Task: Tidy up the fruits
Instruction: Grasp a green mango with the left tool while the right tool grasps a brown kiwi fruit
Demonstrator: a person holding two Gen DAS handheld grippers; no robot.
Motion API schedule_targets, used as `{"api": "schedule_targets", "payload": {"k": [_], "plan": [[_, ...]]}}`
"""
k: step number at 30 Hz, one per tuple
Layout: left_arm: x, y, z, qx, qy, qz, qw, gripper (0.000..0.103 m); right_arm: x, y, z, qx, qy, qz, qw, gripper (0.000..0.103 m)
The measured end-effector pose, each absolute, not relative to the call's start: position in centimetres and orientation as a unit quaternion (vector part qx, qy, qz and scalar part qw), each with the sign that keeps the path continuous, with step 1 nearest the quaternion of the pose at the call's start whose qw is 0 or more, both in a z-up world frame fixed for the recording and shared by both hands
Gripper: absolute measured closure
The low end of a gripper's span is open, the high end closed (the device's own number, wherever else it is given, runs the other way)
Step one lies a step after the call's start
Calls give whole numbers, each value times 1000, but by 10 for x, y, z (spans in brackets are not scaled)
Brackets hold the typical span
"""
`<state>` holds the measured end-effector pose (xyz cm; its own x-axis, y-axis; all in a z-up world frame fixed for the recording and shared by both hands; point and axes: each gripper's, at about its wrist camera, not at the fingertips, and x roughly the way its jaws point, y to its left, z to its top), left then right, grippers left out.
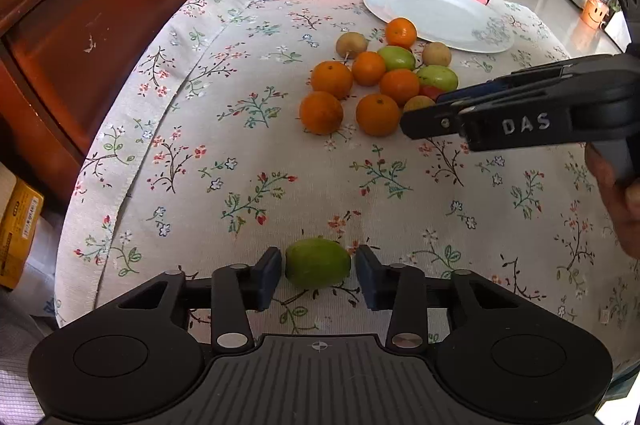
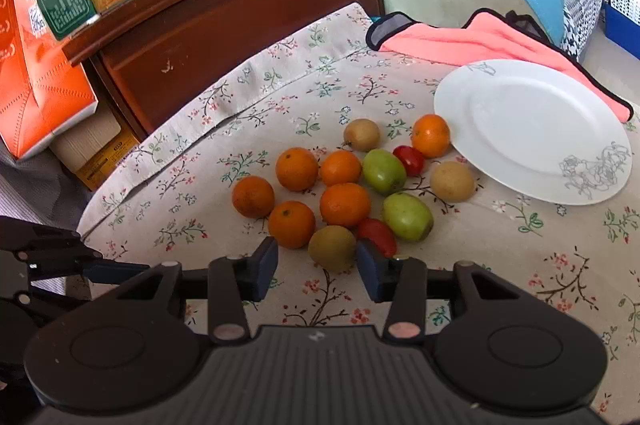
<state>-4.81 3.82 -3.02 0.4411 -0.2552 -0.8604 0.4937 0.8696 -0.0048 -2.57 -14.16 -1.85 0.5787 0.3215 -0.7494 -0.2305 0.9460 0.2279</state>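
A cluster of fruits lies on the floral cloth: several oranges (image 2: 345,205), green fruits (image 2: 407,216), brown fruits (image 2: 332,247) and small red tomatoes (image 2: 378,234). The cluster also shows in the left wrist view (image 1: 376,115). A white plate (image 2: 532,129) sits just right of it, also in the left wrist view (image 1: 436,14). My left gripper (image 1: 318,271) is open around a lone green fruit (image 1: 318,262) on the cloth, with a small gap each side. My right gripper (image 2: 317,270) is open, its jaws either side of the brown fruit at the cluster's near edge.
A pink cloth (image 2: 480,39) lies behind the plate. A dark wooden headboard (image 2: 224,25) runs along the left, with cartons (image 2: 44,77) stacked beside it. The floral cloth (image 1: 280,185) drops off at its left edge. The right gripper's body (image 1: 520,113) reaches in from the right in the left wrist view.
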Motion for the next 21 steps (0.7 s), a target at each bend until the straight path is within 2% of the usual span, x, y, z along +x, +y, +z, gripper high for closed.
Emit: {"api": "schedule_targets", "payload": {"k": [3, 8, 21], "plan": [[-49, 38, -30, 124, 477, -227, 840, 72, -26, -138, -20, 39, 426, 152, 891, 61], [-48, 38, -29, 111, 474, -225, 844, 72, -24, -141, -24, 37, 429, 143, 891, 73], [-47, 40, -26, 99, 465, -220, 852, 72, -29, -146, -20, 46, 437, 157, 885, 74]]}}
